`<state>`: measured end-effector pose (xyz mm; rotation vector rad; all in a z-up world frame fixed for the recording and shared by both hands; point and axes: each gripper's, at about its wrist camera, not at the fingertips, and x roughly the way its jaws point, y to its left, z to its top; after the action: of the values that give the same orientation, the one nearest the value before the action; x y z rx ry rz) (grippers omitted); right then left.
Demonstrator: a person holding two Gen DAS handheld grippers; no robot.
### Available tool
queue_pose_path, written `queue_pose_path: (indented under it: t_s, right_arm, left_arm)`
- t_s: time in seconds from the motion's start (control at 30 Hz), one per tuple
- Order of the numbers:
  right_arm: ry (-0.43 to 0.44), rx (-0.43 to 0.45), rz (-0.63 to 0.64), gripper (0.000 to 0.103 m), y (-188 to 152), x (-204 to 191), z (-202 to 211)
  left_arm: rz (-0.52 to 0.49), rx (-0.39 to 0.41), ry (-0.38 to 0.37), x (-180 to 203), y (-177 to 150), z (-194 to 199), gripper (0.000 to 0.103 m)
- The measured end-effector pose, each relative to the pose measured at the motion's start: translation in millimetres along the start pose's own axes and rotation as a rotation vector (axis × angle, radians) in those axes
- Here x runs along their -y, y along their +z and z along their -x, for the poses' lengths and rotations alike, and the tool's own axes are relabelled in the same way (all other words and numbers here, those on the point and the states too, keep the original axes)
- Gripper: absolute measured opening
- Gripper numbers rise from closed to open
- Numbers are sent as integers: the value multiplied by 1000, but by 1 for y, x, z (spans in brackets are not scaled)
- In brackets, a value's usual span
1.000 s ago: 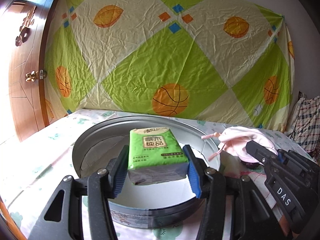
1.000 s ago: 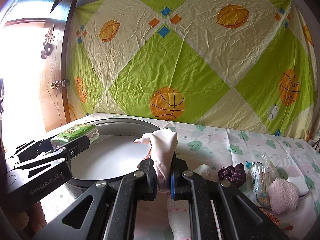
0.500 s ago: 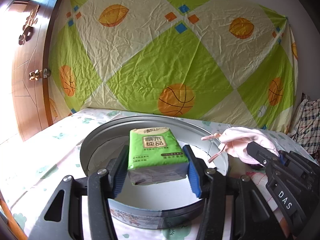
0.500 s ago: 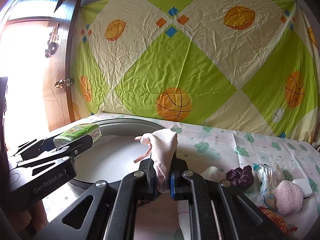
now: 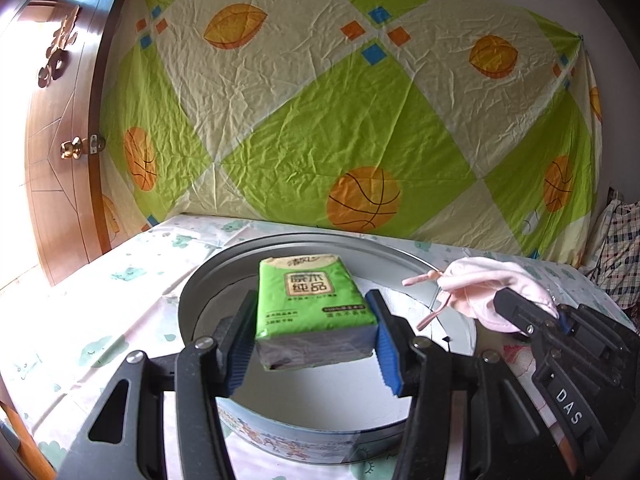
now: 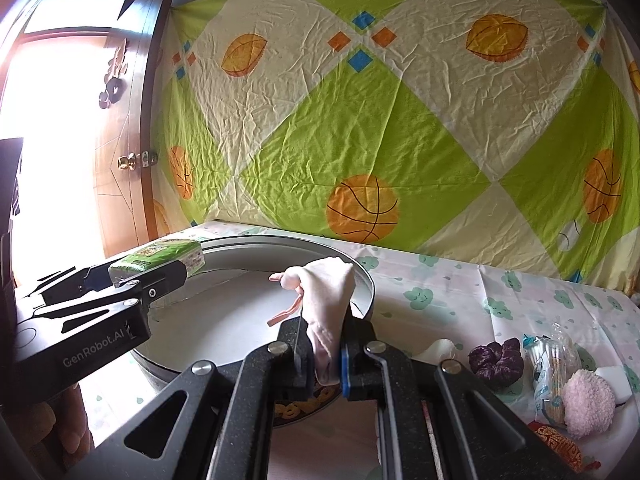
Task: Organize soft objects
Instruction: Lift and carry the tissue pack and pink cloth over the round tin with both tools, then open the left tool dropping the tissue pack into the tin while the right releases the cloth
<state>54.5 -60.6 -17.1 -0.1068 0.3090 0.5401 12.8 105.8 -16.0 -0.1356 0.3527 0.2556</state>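
Note:
My left gripper [image 5: 310, 320] is shut on a green tissue pack [image 5: 312, 304] and holds it over the near part of a large round metal tin [image 5: 304, 436]. The pack also shows in the right wrist view [image 6: 158, 258]. My right gripper [image 6: 326, 340] is shut on a pale pink cloth pouch [image 6: 326, 308] with a pink drawstring, held above the tin's right rim [image 6: 366, 280]. In the left wrist view the pouch [image 5: 492, 288] hangs over the tin's right side.
To the right on the patterned tablecloth [image 6: 460, 304] lie a purple scrunchie [image 6: 496, 360], a bag of cotton swabs [image 6: 548, 364], a pink fluffy puff [image 6: 586, 402] and a white sponge [image 6: 612, 374]. A wooden door [image 5: 60, 128] is at the left. A patterned sheet [image 5: 340, 112] hangs behind.
Both grippers, with the pack and the pouch still held, have shifted slightly so the tin and backdrop sit further right in view. Neither grip has changed.

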Motion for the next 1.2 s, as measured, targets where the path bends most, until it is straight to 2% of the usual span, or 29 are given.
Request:
queue_pose_path:
  t_s: [0.33, 0.8, 1.07, 1.2]
  right_arm:
    - [38, -4, 4, 10, 19, -5, -9]
    - [106, -71, -23, 10, 41, -3, -46]
    - [147, -177, -51, 10, 49, 4, -87]
    - [152, -233, -51, 10, 50, 5, -108]
  left_arm:
    - [-12, -83, -23, -10, 12, -19, 52]
    - [-57, -202, -22, -22, 29, -56, 52]
    - [-27, -331, -88, -33, 43, -86, 52]
    - [-31, -382, -93, -36, 51, -100, 52]
